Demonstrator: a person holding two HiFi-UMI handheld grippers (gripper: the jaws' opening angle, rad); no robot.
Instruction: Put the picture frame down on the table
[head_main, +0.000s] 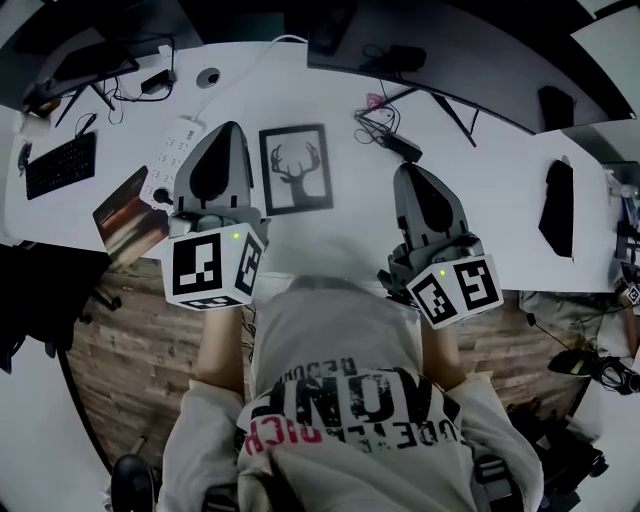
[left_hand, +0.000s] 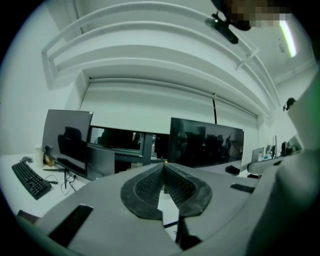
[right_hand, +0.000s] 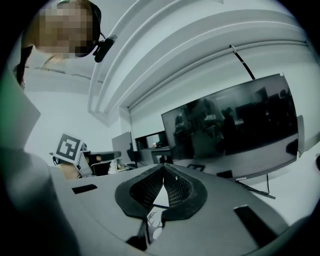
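Note:
The picture frame (head_main: 296, 168), black-edged with a deer drawing on white, lies flat on the white table (head_main: 500, 180) between my two grippers. My left gripper (head_main: 228, 132) hovers just left of it, jaws shut and empty; in the left gripper view the ribbed pads (left_hand: 150, 187) meet at the tip. My right gripper (head_main: 410, 172) is to the frame's right, a little apart from it, also shut on nothing. Through the slit under its pads (right_hand: 175, 190), a bit of the deer drawing (right_hand: 155, 220) shows.
A white power strip (head_main: 175, 140) and a book (head_main: 128, 215) lie left of the left gripper, with a keyboard (head_main: 60, 165) further left. Cables (head_main: 390, 135) and a monitor (head_main: 450, 60) sit at the back. A dark object (head_main: 558, 205) lies far right. The table's front edge runs under my wrists.

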